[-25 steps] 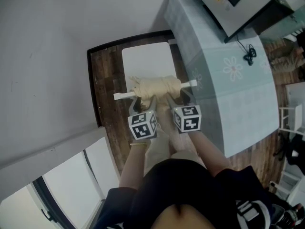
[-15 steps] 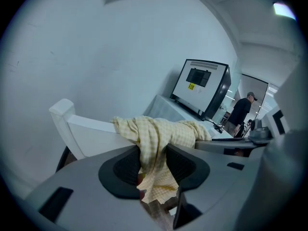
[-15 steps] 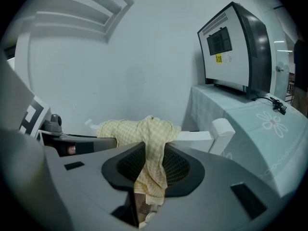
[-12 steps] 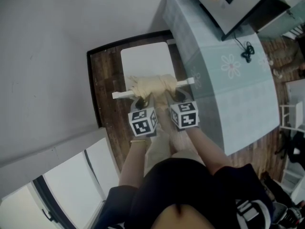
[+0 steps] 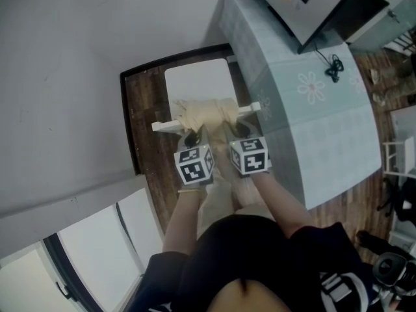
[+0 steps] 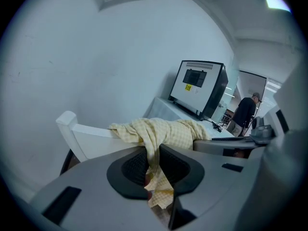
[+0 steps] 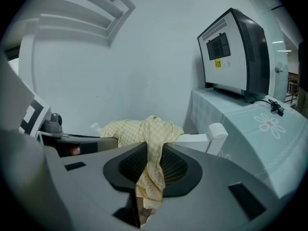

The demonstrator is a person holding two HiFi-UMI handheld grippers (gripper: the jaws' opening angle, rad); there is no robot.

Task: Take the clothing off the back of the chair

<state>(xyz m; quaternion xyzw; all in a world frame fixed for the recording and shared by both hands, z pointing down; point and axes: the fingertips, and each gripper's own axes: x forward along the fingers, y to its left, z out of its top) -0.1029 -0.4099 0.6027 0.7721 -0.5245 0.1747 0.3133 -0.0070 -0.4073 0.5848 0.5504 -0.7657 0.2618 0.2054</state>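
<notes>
A pale yellow checked garment hangs bunched over the white top rail of a chair. Both grippers sit side by side at its near side. The left gripper is closing, and its dark pads pinch a hanging fold of the garment. The right gripper is closing too, with another fold of the garment squeezed between its pads. In each gripper view the cloth runs from the rail down through the jaws, and a short tail hangs below them.
The white chair seat lies beyond the rail, over dark wooden floor. A table with a pale flowered cover stands close on the right and carries a boxy appliance and a cable. A grey wall is at the left. A person stands far off.
Both grippers have stayed at the chair back with hardly any shift. Their fingers look drawn closer together on the garment.
</notes>
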